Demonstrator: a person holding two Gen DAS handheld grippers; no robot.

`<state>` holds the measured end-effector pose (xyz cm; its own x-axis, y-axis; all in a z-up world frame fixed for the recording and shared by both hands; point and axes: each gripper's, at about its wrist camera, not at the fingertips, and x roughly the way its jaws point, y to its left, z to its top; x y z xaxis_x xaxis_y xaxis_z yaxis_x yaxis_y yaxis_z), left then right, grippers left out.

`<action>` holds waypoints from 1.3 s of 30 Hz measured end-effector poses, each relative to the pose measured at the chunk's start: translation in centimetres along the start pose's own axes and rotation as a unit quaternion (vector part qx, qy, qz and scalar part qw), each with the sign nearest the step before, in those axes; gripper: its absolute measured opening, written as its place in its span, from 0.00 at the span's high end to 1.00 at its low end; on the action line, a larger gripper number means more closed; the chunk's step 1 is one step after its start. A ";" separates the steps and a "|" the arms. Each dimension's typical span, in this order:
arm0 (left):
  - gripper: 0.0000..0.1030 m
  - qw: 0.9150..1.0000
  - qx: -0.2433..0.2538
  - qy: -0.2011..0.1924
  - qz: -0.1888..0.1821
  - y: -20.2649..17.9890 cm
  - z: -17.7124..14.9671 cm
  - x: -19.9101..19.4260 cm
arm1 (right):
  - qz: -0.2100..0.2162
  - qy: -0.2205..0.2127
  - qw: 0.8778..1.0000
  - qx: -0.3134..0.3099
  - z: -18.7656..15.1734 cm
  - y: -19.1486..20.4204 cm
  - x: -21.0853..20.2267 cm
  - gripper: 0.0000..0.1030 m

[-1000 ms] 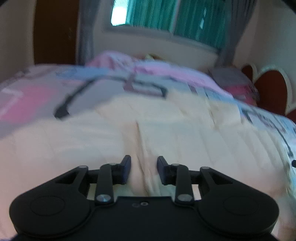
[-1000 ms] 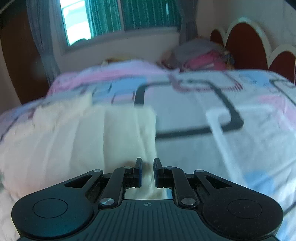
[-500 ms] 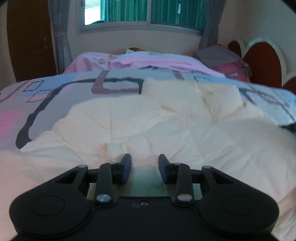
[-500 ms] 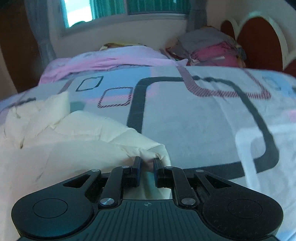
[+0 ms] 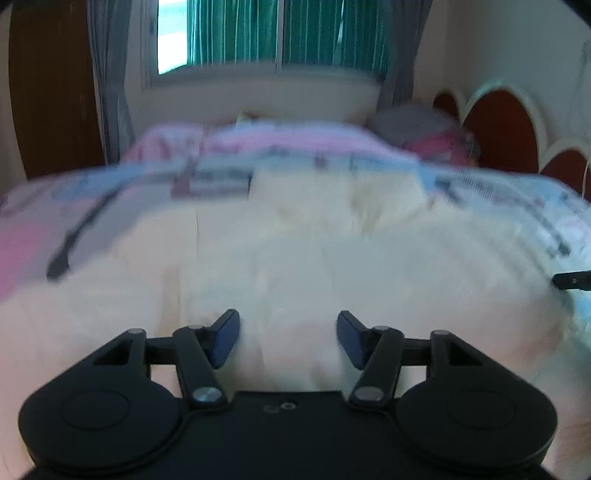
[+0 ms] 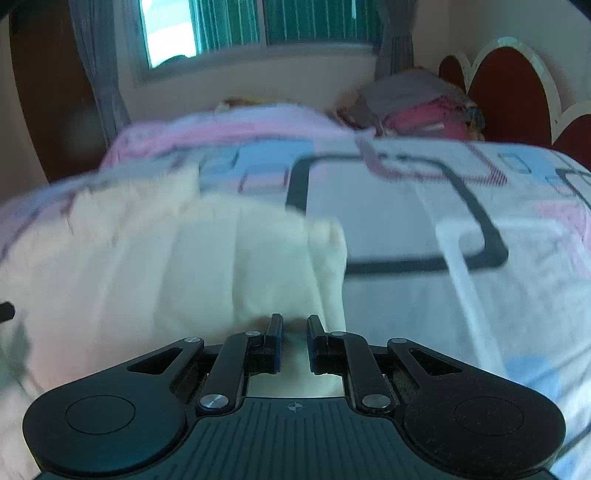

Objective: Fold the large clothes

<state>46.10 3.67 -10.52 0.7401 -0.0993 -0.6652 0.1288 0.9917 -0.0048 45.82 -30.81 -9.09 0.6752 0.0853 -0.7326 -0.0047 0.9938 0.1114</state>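
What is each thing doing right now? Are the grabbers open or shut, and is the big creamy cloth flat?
Left gripper: open, jaws wide apart over the cloth, holding nothing.
Right gripper: narrow gap, cloth edge between the fingers; clamping unclear.
Large cream cloth garment: spread on the bed, rumpled.
Green window curtains: drawn, a bright gap at the left.

A: What's ahead of the left gripper [image 5: 288,338]?
B: Cream garment [image 5: 295,266] fills the way between its spread fingers; bare patterned bedspread [image 5: 55,221] lies off to its left.
A: And the right gripper [image 6: 294,341]?
B: Bare bedspread ahead-right. A clothes pile [image 6: 417,107] and headboard [image 6: 513,88] block the far right.
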 end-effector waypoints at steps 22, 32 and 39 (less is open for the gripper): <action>0.43 0.947 -0.282 -0.027 0.153 17.4 -12.5 -15.3 | -0.017 -0.051 0.998 0.025 -4.2 -0.1 -7.7 0.49; 0.50 0.824 -0.537 -0.115 0.136 26.2 -18.5 -18.7 | 0.009 -0.057 0.998 0.017 -2.1 3.5 -6.7 0.49; 0.93 0.819 -0.532 -0.153 0.150 29.3 -16.3 -17.9 | 0.000 -0.072 0.997 0.026 -1.0 3.6 -7.3 0.49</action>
<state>25.92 35.86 -10.91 0.7853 0.3069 -0.5377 -0.6164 0.4694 -0.6323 40.15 -27.75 -4.02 0.7746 0.0705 -0.6285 0.0308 0.9884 0.1489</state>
